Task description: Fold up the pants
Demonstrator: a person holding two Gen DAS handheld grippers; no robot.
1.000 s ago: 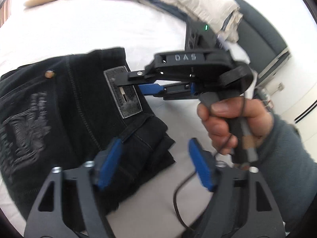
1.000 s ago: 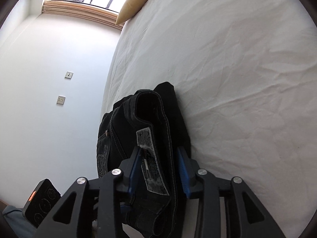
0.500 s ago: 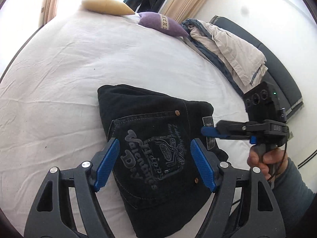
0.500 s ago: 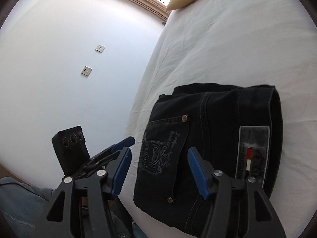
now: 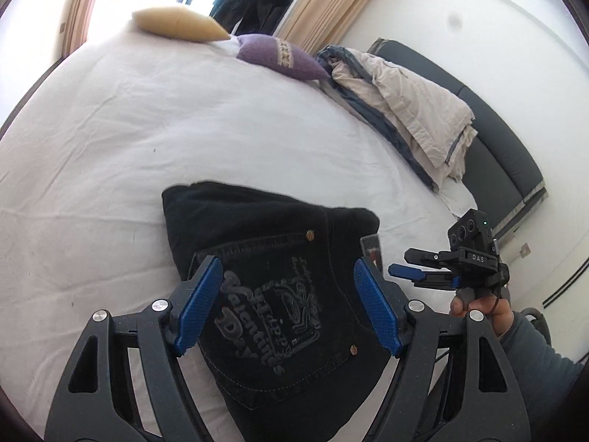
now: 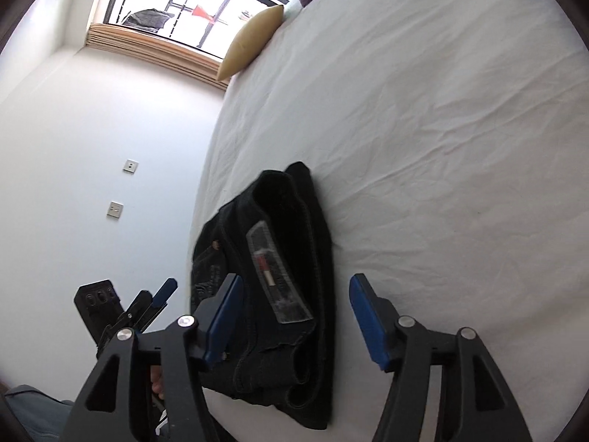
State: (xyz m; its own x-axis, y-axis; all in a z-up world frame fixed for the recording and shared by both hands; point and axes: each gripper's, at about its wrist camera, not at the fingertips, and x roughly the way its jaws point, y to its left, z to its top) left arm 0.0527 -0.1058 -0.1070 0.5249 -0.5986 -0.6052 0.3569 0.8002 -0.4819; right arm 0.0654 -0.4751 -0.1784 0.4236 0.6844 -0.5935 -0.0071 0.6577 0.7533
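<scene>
Black jeans [image 5: 279, 294] lie folded into a compact bundle on the white bed sheet, back pocket with grey print facing up. In the right wrist view the jeans [image 6: 279, 258] show their waistband with a grey label patch [image 6: 276, 280]. My left gripper [image 5: 289, 305] is open and empty, held above the bundle. My right gripper [image 6: 294, 316] is open and empty, just off the waistband side; it also shows in the left wrist view [image 5: 416, 274], to the right of the jeans. The left gripper shows in the right wrist view [image 6: 154, 298] at the lower left.
The white sheet [image 5: 184, 129] spreads wide beyond the jeans. A yellow pillow [image 5: 176, 29] and a purple pillow [image 5: 279, 55] lie at the far end. A rumpled beige and blue duvet [image 5: 405, 110] lies along the dark headboard [image 5: 497, 162]. A white wall [image 6: 92, 147] borders the bed.
My right gripper let go of the waistband, opened and drew back. My left gripper rose and pulled away, so the whole folded bundle came into view.
</scene>
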